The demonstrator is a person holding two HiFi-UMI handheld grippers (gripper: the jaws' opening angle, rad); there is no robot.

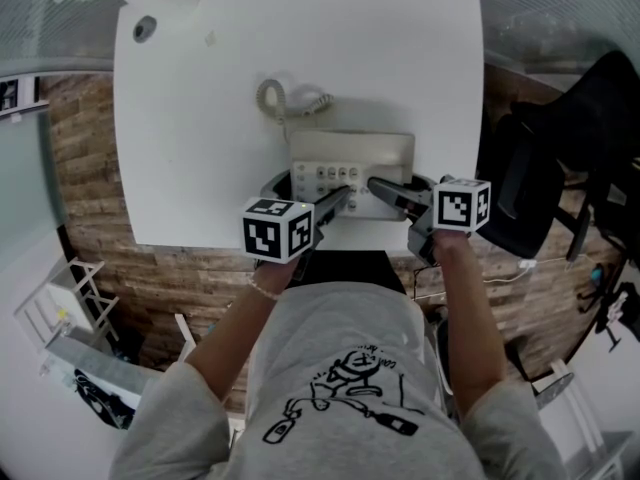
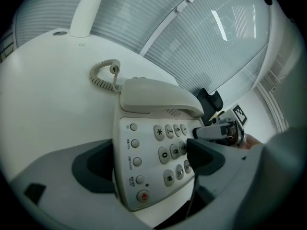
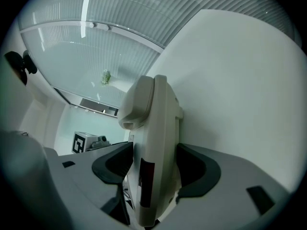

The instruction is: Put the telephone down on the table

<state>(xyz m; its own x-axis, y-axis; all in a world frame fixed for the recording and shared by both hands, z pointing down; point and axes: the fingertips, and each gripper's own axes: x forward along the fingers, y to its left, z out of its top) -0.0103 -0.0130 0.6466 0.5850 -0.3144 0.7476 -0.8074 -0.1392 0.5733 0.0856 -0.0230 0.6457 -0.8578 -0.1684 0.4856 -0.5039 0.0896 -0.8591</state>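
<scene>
A beige desk telephone (image 1: 350, 163) with its handset (image 2: 158, 97) on the cradle sits at the near edge of the white table (image 1: 200, 118), and its coiled cord (image 1: 285, 100) trails behind it. My left gripper (image 1: 335, 200) reaches in from the front left. In the left gripper view its jaws (image 2: 148, 159) stand wide, one pad (image 2: 204, 155) over the keypad and the other beneath the phone's edge. The right gripper (image 1: 385, 190) comes in from the front right. In the right gripper view the phone (image 3: 153, 143) shows edge-on, and both pads of that gripper (image 3: 154, 169) pinch it.
A black office chair (image 1: 570, 158) stands to the right of the table. A cable hole (image 1: 145, 28) and a white post (image 2: 86, 13) are at the table's far left corner. Wooden floor (image 1: 90, 168) and a white rack (image 1: 70, 298) lie to the left.
</scene>
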